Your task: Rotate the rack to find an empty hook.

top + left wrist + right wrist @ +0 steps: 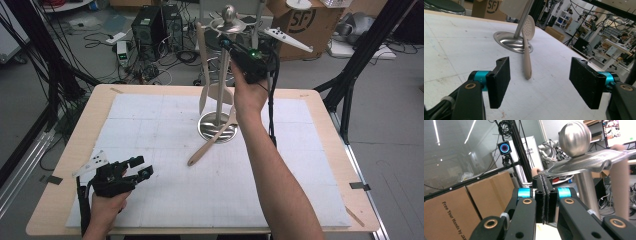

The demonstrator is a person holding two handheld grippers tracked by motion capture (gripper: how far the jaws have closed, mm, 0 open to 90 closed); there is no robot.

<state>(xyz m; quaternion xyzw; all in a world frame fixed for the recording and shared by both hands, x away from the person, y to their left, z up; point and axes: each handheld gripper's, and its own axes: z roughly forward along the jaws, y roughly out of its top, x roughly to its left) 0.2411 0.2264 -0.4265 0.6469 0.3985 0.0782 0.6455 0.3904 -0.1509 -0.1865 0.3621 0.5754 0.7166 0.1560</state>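
Hanging a utensil on the rack (220, 75) looks like the step in hand. The right gripper (226, 44) is up at the rack's top disc (584, 161), below the ball knob (574, 138), and in the right gripper view its jaws stand pressed together with a beige handle end (535, 172) showing just above them. It seems to be pinching that handle at the disc's rim, though the view is too tight to say whether the handle is already hooked. A second beige handle (620, 192) hangs down at the right of that view.

Next, I judge, the handle's eye must seat on a hook before the jaws part, and then the hand should draw back without knocking the other hanging pieces, such as the spatula (203, 70).

One more tool waits: a slotted spoon (212, 140) lies on the white mat (150, 150), its perforated head leaning on the rack's round base (511, 42) and its handle pointing toward the person.

The right forearm reaches long across the table, hand raised high, wrist bent toward the rack. The left gripper (137, 167) rests low near the table's near left corner, jaws wide apart and empty, aimed at the spoon's handle (527, 67), well apart from it.
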